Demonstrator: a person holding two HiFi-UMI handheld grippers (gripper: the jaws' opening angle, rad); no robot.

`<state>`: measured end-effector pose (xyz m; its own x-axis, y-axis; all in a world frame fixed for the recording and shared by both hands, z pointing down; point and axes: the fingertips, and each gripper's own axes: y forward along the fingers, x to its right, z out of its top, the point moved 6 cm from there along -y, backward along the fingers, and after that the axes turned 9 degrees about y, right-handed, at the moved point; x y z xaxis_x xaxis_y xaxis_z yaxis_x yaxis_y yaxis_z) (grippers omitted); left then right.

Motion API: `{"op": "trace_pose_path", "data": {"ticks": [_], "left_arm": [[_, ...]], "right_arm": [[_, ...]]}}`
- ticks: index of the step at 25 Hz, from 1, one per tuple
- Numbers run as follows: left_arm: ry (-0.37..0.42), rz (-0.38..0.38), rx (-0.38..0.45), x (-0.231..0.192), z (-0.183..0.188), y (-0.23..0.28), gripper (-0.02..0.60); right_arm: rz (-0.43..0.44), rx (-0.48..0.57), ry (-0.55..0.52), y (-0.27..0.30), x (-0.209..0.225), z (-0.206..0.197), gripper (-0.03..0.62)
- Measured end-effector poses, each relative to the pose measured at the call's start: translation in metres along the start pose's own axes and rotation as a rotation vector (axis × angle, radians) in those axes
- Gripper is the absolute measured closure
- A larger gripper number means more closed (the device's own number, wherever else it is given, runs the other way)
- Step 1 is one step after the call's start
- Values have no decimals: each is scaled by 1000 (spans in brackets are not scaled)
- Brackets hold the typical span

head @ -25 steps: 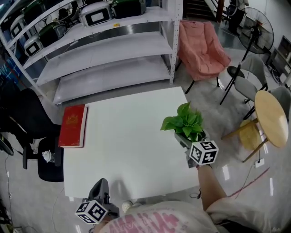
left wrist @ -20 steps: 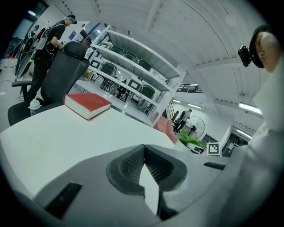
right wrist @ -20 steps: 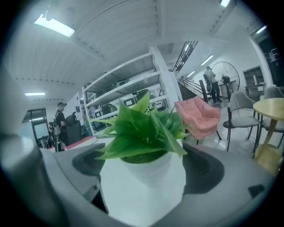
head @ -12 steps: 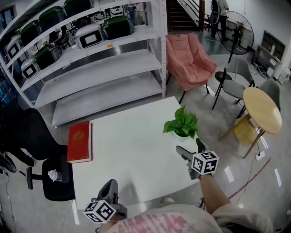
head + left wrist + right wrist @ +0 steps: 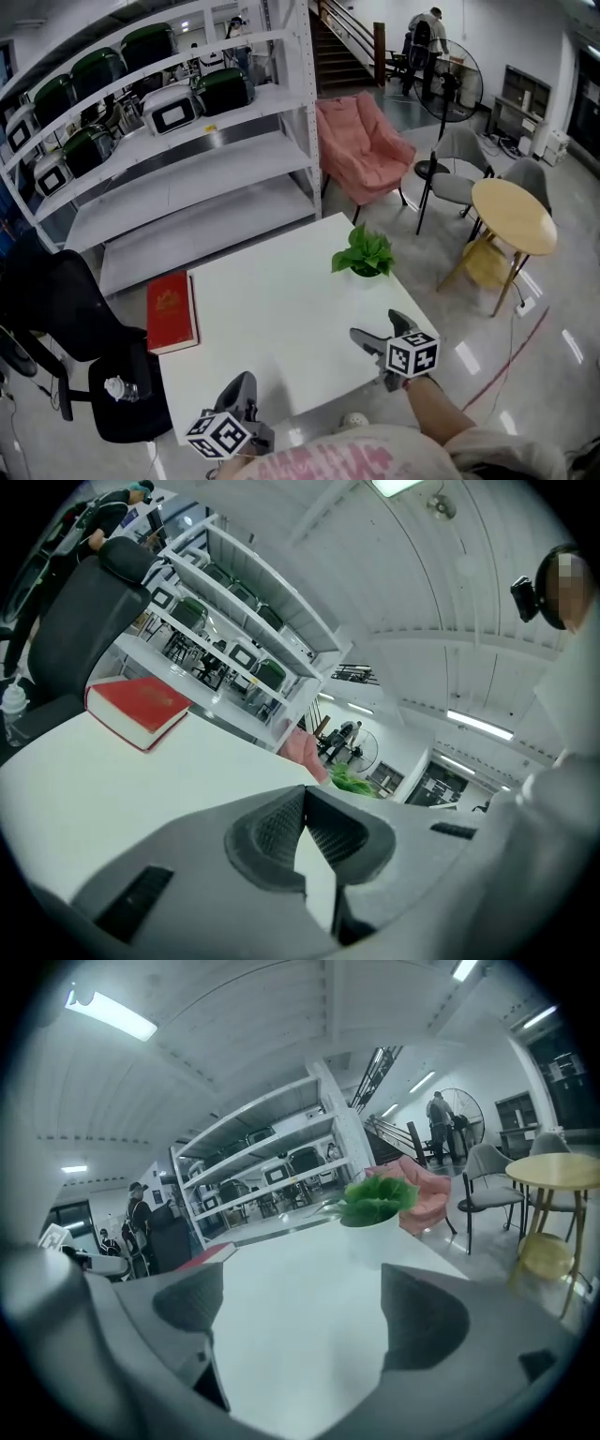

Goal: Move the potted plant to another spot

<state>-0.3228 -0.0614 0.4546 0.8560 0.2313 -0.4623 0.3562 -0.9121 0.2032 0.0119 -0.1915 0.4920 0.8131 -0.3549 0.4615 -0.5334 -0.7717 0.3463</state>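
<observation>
In the head view, the potted plant [image 5: 364,255] is standing at the table's [image 5: 272,319] far right corner. The right gripper [image 5: 380,330] is being held above the table's near right edge, well apart from the plant, and the left gripper [image 5: 240,394] at the table's near edge. In the left gripper view, the jaws are being held together, empty. In the right gripper view, the jaws are being held wide apart over the table, gripping nothing.

The worktop [image 5: 281,314] and the plant pot [image 5: 373,1239] are smooth and white. The round table [image 5: 511,211] looks wooden, the pink chair [image 5: 361,150] cloth.
</observation>
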Motion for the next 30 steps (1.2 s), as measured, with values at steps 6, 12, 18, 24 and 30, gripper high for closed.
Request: {"op": "trace_pose_path", "data": {"ticks": [6, 12, 18, 24, 30], "left_arm": [[0, -57, -2, 3, -3, -12, 580], [-16, -95, -2, 6, -10, -24, 580], [-15, -120, 13, 10, -8, -40, 580], [-7, -148, 24, 17, -6, -51, 580], [-5, -149, 30, 22, -12, -63, 580]], "right_arm": [[49, -41, 31, -23, -36, -32, 60], [102, -64, 44, -38, -77, -59, 60], [115, -41, 52, -54, -99, -62, 75], [135, -5, 80, -68, -122, -66, 265], [115, 32, 64, -83, -138, -72, 415]]}}
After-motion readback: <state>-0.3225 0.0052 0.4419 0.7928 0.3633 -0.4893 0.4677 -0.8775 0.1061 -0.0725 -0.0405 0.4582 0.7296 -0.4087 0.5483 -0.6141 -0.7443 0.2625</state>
